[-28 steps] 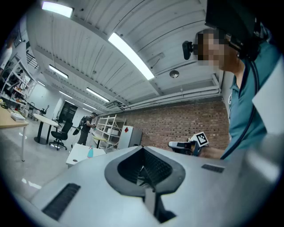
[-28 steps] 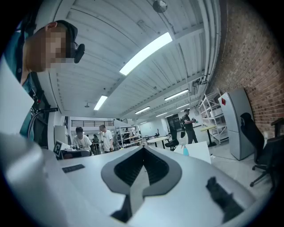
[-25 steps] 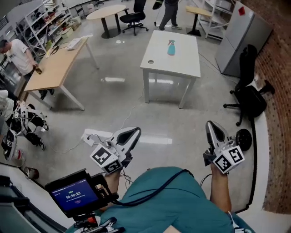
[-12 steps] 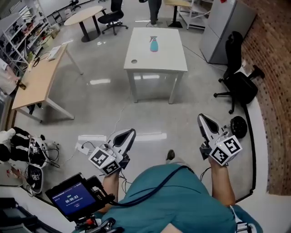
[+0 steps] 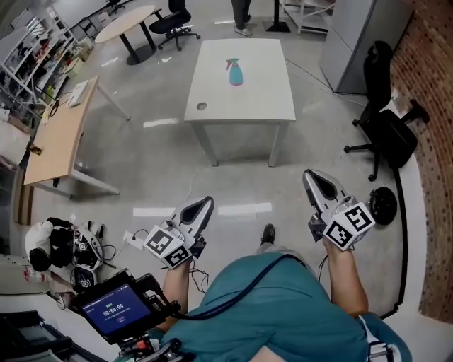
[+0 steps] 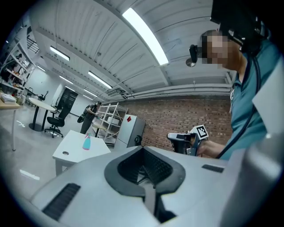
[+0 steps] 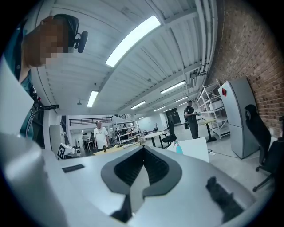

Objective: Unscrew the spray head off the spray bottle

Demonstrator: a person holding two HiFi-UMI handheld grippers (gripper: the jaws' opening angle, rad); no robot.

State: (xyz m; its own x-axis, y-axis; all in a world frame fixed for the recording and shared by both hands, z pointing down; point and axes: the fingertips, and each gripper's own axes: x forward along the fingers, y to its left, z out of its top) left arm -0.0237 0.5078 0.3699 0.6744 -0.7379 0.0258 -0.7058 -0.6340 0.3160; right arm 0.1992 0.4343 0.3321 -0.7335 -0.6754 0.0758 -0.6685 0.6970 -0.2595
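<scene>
A light-blue spray bottle [image 5: 236,73] with a pink spray head lies on the far part of a white table [image 5: 269,106], well ahead of me across the floor. It also shows small in the left gripper view as the spray bottle [image 6: 86,142] and in the right gripper view as the spray bottle [image 7: 178,148]. My left gripper [image 5: 203,206] is held low at the left, shut and holding nothing. My right gripper [image 5: 314,179] is raised at the right, shut and holding nothing too. Both are far from the table.
A wooden desk [image 5: 53,134] stands at the left, with a round table [image 5: 127,18] and office chair [image 5: 171,21] behind it. A black chair [image 5: 388,134] sits by the brick wall at the right. Bags and cables [image 5: 64,247] lie on the floor at my left. A person [image 5: 244,10] stands beyond the white table.
The view has moved forward: the white table and bottle now sit nearer and more central. Both grippers stay shut and have shifted only slightly.
</scene>
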